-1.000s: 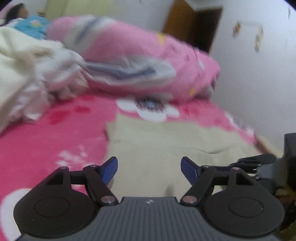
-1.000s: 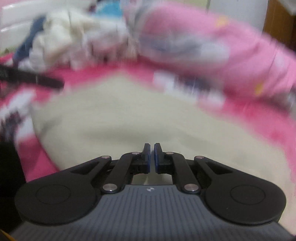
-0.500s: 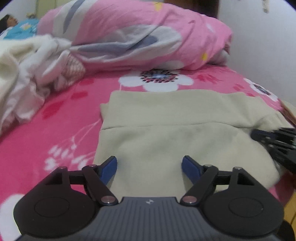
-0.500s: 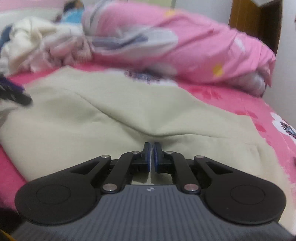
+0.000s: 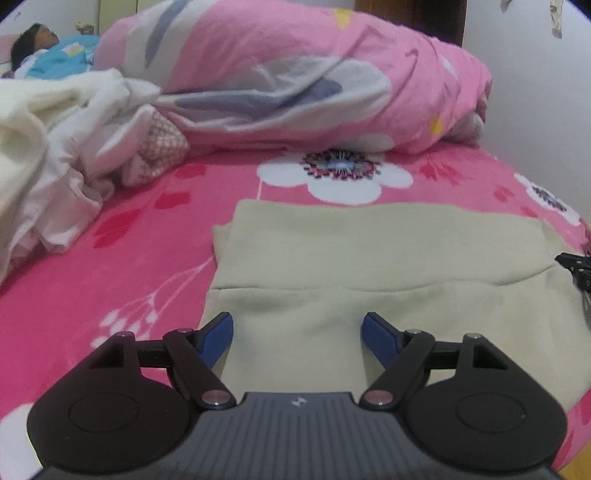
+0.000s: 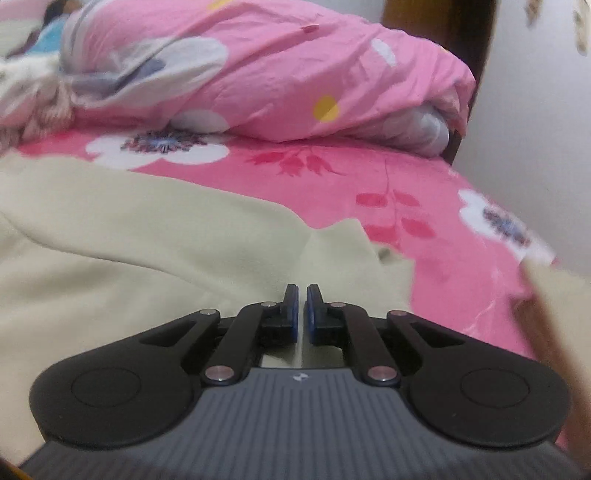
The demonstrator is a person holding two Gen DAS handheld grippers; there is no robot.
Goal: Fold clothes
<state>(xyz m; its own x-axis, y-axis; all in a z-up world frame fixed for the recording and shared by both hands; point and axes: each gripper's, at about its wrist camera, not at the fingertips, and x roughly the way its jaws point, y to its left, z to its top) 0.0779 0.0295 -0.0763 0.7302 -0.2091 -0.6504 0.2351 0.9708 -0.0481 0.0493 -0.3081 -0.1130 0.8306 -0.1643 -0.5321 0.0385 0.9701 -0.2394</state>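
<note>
Left claw (image 5: pixel 297 334) wide over garment (image 5: pixel 369 258) near edge; right claw (image 6: pixel 301 314) nearly closed, nothing gripped, bare bed (image 6: pixel 424 192) beyond.

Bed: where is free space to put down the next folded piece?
Bare pink sheet lies between the beige garment and the white clothes pile. Another strip runs right of the garment toward the wall. The far end is crowded by the pink duvet.

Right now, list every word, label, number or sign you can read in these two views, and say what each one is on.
No readable words or numbers in either view.
Small pale emblem on the grey body of the left tool: a mark, not letters.
Same emblem on the right tool: not letters.
Scraps stuck on the wall: too blurred to read.
Bed sheet and quilt: flower prints only.
</note>
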